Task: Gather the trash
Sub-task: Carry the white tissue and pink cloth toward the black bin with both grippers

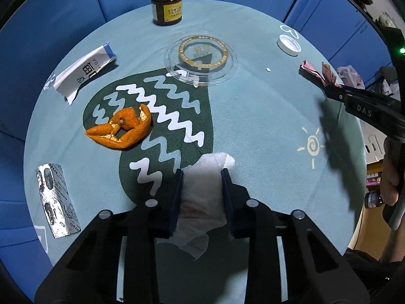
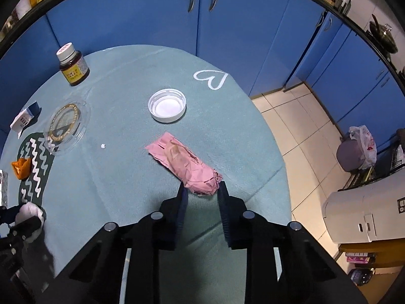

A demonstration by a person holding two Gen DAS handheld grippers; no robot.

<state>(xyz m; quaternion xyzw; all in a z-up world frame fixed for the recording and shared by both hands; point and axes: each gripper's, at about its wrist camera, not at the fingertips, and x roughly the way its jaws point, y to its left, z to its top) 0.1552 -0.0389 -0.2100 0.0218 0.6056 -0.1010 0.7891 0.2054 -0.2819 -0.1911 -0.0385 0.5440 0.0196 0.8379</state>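
A crumpled white tissue (image 1: 202,192) sits between the pads of my left gripper (image 1: 202,174), which is shut on it low over the teal cloth. In the right wrist view my right gripper (image 2: 201,190) is shut on the near end of a crumpled pink wrapper (image 2: 184,162) whose far end rests on the cloth. From the left wrist view the right gripper (image 1: 329,86) shows at the right edge with the pink wrapper (image 1: 316,72) in its tips. The left gripper (image 2: 25,215) and white tissue (image 2: 29,210) appear at the lower left of the right wrist view.
On the round table (image 1: 253,116) lie an orange peel (image 1: 124,129), a foil blister pack (image 1: 57,200), a white sachet (image 1: 83,72), a clear plastic lid (image 1: 201,58), a white bottle cap (image 2: 167,105) and a brown medicine bottle (image 1: 167,5). Blue cabinets (image 2: 202,12) stand behind; tiled floor lies right.
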